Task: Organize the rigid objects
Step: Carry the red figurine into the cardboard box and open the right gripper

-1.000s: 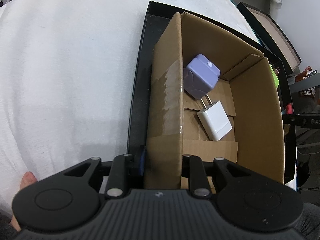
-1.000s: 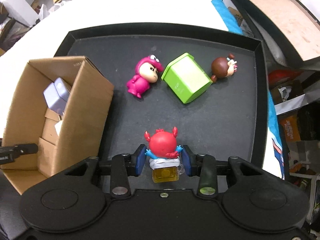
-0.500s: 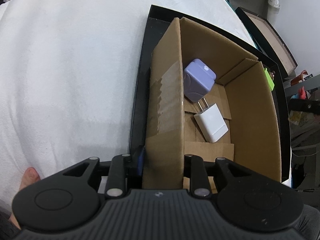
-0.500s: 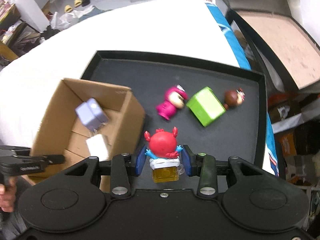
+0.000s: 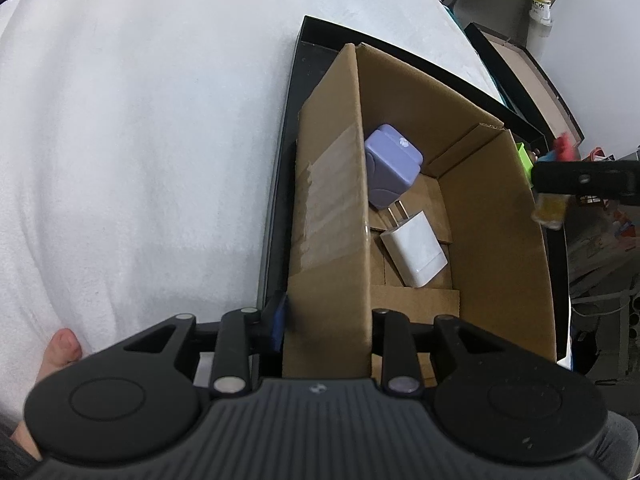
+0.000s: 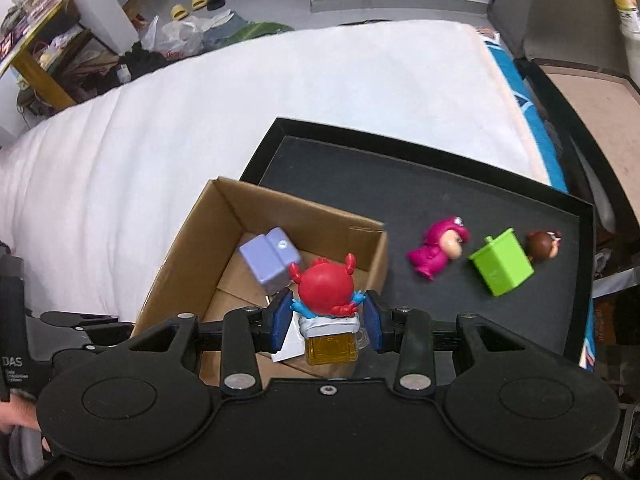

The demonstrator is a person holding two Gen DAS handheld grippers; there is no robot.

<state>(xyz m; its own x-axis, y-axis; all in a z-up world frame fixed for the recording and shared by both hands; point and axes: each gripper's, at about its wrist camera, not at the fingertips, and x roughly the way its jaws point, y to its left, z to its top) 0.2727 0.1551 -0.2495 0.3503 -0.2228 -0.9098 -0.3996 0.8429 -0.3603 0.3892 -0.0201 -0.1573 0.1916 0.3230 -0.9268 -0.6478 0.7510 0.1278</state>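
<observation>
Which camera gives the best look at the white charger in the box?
The left wrist view: the white charger lies fully exposed on the cardboard box floor. In the right wrist view only a corner shows, hidden behind the right gripper and its red crab toy.

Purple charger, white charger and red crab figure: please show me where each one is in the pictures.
purple charger (image 5: pixel 390 168), left wrist view, on its top face.
white charger (image 5: pixel 416 249), left wrist view, middle of its body.
red crab figure (image 6: pixel 326 283), right wrist view, on its round red head.
</observation>
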